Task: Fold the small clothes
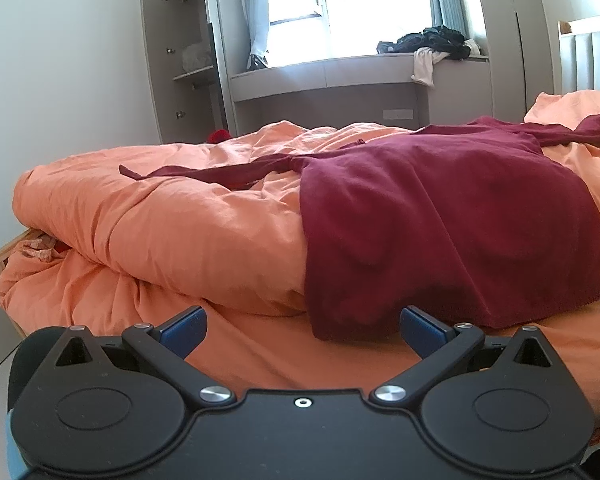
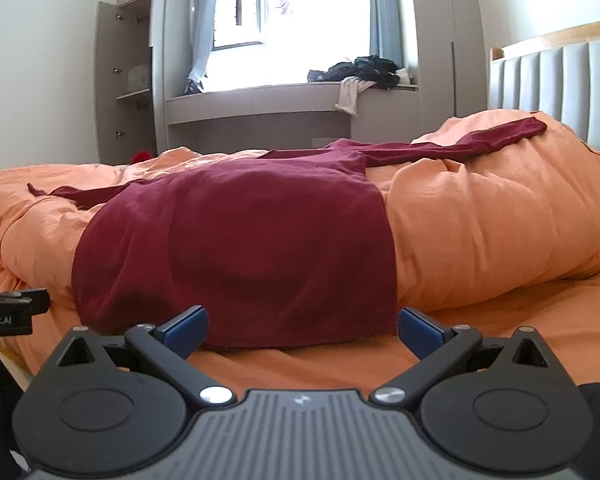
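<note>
A dark red long-sleeved shirt lies spread over a rumpled orange duvet, its sleeves stretched out left and right. My left gripper is open and empty, just in front of the shirt's lower left hem corner. In the right wrist view the same shirt drapes over the duvet, hem toward me. My right gripper is open and empty, right at the hem's right part. The left gripper's body shows at the left edge of that view.
A grey padded headboard stands at the right. A window seat beyond the bed carries a heap of dark and white clothes. An open wardrobe stands at the back left. The bed's wooden frame shows at the left.
</note>
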The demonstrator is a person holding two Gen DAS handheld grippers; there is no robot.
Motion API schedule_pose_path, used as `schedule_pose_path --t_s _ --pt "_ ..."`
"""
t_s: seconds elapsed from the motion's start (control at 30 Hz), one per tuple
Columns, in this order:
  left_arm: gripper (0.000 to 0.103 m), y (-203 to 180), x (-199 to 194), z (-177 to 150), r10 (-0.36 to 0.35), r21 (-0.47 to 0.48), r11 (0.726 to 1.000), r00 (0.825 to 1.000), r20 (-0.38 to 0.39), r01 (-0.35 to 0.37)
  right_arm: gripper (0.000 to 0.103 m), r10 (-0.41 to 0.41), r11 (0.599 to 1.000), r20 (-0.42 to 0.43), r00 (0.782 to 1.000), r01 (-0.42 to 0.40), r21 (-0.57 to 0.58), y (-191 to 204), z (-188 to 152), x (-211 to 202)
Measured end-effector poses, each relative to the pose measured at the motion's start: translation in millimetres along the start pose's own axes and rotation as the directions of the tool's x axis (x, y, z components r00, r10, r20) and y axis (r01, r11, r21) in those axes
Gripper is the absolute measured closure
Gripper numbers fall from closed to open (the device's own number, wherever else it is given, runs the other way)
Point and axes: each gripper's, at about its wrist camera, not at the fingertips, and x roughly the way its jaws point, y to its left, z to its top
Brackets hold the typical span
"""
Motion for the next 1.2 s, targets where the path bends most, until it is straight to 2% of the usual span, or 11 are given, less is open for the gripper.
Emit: schedule_pose_path --t_s 1.2 --pt "0.0 -3.3 8.4 -3.4 0.021 0.016 1.0 1.0 -0.016 -0.02 0.0 0.016 1.0 -0.043 0.999 -0.015 0.024 -0.7 -2.1 11.7"
